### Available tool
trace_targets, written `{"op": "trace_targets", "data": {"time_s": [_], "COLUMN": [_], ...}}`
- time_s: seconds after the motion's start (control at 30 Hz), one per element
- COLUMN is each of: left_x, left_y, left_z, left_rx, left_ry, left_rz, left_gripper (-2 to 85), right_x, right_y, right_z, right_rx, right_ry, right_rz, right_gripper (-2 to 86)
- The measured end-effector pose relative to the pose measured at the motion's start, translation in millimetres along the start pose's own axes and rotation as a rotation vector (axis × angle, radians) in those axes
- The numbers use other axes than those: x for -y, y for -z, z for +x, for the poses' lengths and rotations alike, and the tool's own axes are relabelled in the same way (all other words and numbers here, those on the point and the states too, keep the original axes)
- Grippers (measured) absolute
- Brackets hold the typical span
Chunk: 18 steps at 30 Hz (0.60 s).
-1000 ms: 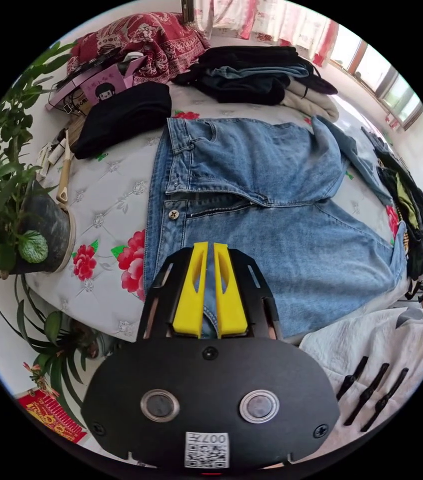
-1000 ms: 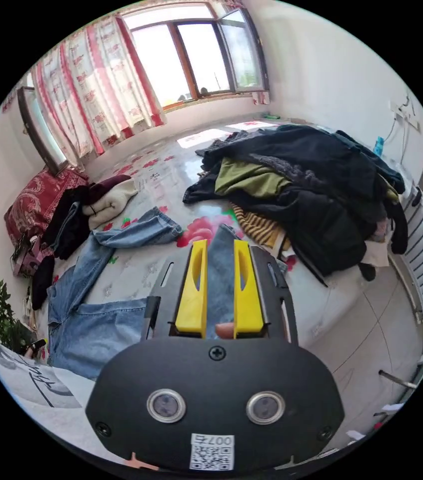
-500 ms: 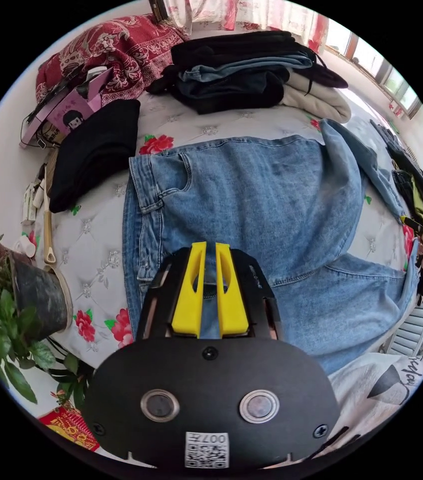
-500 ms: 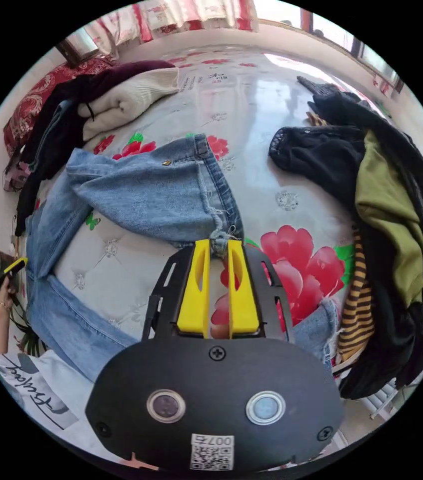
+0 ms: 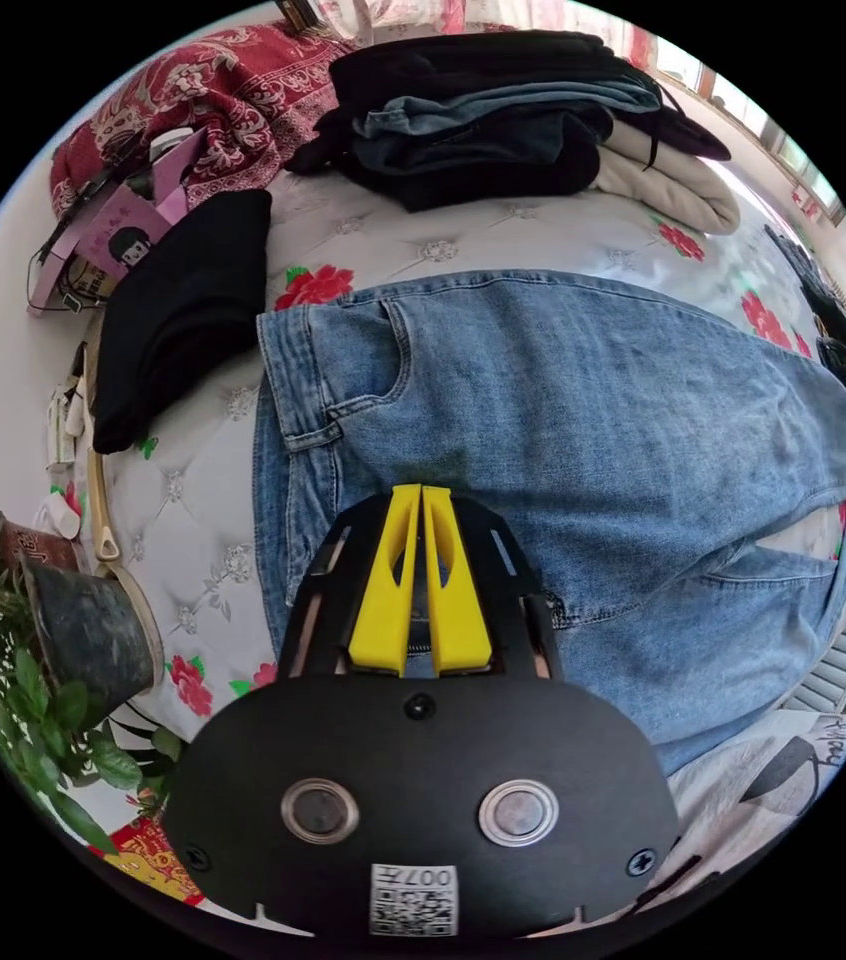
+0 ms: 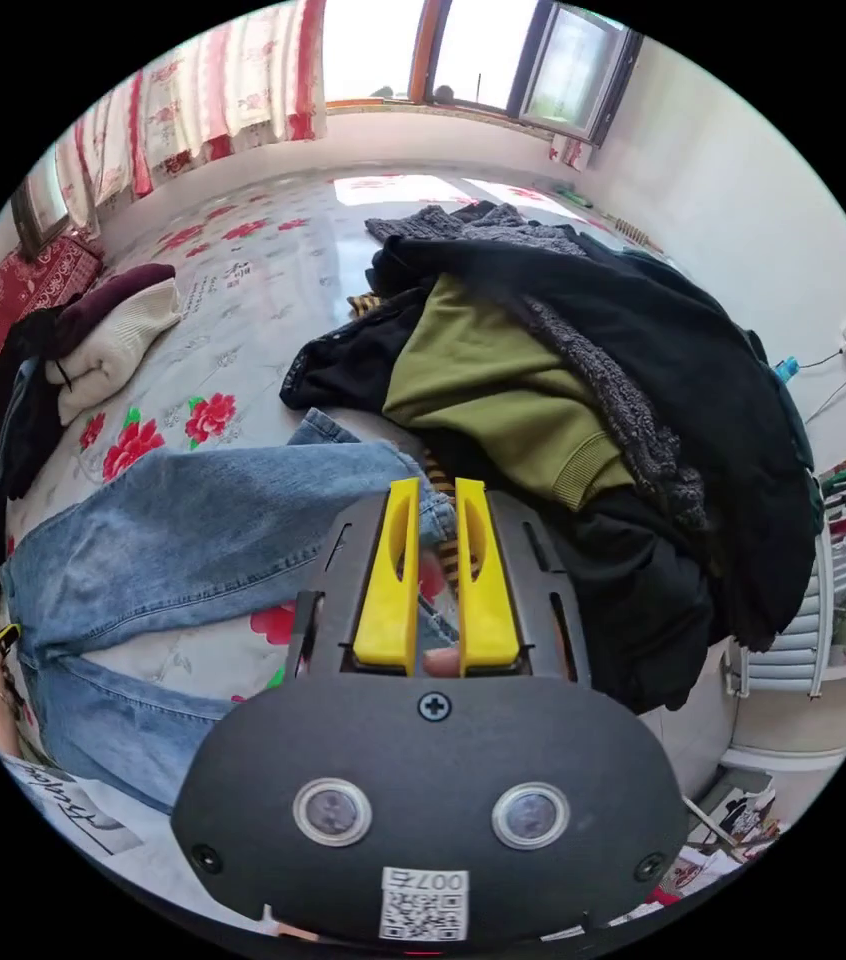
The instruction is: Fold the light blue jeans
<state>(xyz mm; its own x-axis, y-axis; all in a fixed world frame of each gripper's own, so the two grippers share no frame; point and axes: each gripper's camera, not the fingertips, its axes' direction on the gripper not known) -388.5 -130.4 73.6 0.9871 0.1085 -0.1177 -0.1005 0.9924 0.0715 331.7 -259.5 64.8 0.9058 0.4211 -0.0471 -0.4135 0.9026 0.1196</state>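
Light blue jeans (image 5: 583,420) lie across the bed (image 5: 193,470) near its front edge, one leg laid over the other, waistband toward the plant-side edge. Left gripper (image 5: 421,560) has jaws nearly together at the waistband, pinching denim I think; right gripper (image 6: 433,560) jaws are narrowly apart at the hem (image 6: 413,500), grip unclear. Match leg edges and smooth out before the next fold, keeping the hems clear of the clothes pile (image 6: 583,400).

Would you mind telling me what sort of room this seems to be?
Most likely a bedroom at home: a quilted white bedcover printed with red flowers carries the light blue denim jeans, with a heap of dark and olive clothes beside them and red-patterned curtains at the window.
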Motion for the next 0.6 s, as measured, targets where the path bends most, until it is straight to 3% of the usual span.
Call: {"op": "trace_targets", "data": {"time_s": [0.1, 0.23, 0.33, 0.43, 0.53, 0.6], "left_x": [-8.6, -3.7, -19.2, -28.2, -29.0, -28.3], "left_y": [13.5, -21.4, -23.1, -23.8, -24.6, -25.0], "left_z": [-1.2, 5.9, 7.2, 3.8, 9.0, 12.1], "left_rx": [-0.073, -0.070, -0.050, -0.061, -0.028, -0.010], "left_ry": [-0.006, -0.052, -0.103, -0.074, -0.088, -0.102], "left_rz": [0.092, -0.062, 0.012, 0.038, 0.030, 0.018], "left_gripper": [-1.0, -1.0, -1.0, -1.0, -1.0, -1.0], "right_x": [-0.4, 24.5, 35.6, 10.4, 14.9, 24.1], "right_y": [4.2, -15.0, -59.5, -54.6, -48.9, -35.5], "right_z": [-40.6, -89.7, -111.4, -116.0, -102.1, -94.4], "right_rx": [0.054, 0.126, 0.204, 0.208, 0.303, 0.317], "right_ry": [0.126, 0.223, 0.242, 0.266, 0.220, 0.230], "right_rz": [0.057, 0.019, -0.261, -0.184, -0.296, -0.268], "right_gripper": [5.3, 6.5, 5.6, 4.3, 2.9, 1.9]}}
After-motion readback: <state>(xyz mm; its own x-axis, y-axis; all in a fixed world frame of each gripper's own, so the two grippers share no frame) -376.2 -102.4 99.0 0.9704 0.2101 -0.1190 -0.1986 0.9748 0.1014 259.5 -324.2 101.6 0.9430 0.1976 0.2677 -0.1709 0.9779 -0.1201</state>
